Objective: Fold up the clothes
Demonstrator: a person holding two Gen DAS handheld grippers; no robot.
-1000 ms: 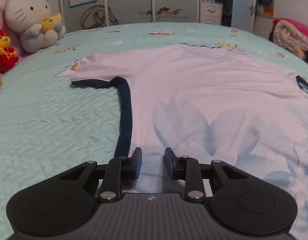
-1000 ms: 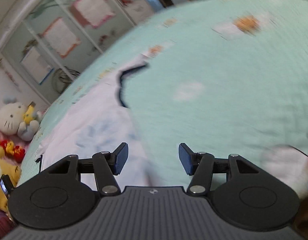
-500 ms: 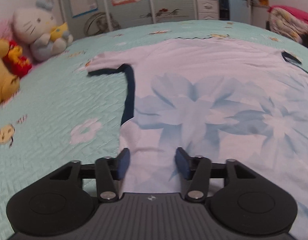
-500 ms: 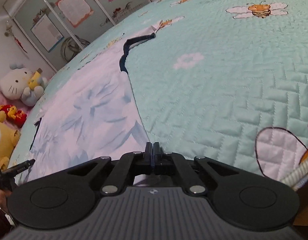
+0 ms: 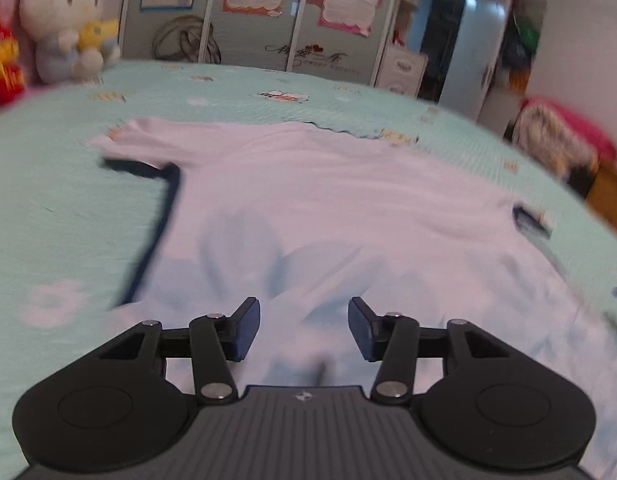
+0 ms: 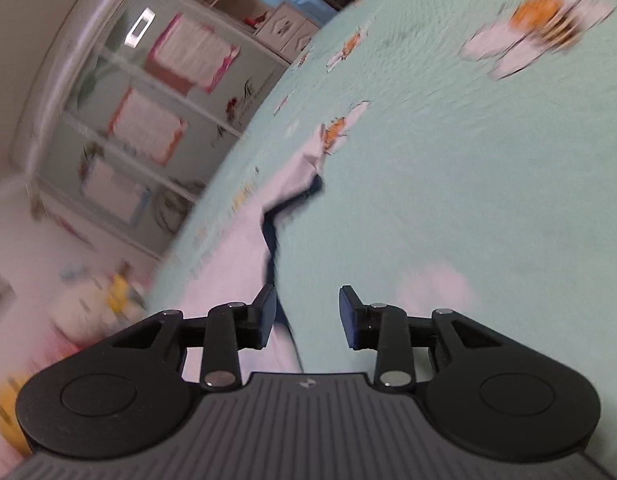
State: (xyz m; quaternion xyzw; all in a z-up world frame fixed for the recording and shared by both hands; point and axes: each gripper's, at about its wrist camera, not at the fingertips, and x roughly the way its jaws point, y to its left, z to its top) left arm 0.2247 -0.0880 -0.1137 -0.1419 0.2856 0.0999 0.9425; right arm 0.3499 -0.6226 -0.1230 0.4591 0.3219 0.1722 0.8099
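On a mint quilted bedspread (image 5: 60, 216), a white T-shirt (image 5: 348, 200) lies spread flat, both grippers empty above it.

Left view: the left gripper (image 5: 303, 326) hangs over the shirt's lower part, fingers wide apart, holding nothing; soft thin cloth, faint blue flower print, dark trim along a side and sleeve. A plush cat (image 5: 64, 20) sits beyond. Right view, blurred: the right gripper (image 6: 307, 316), also spread and empty, hovers above the shirt's dark-edged side. No fold shows; a fold would call for pinching an edge.
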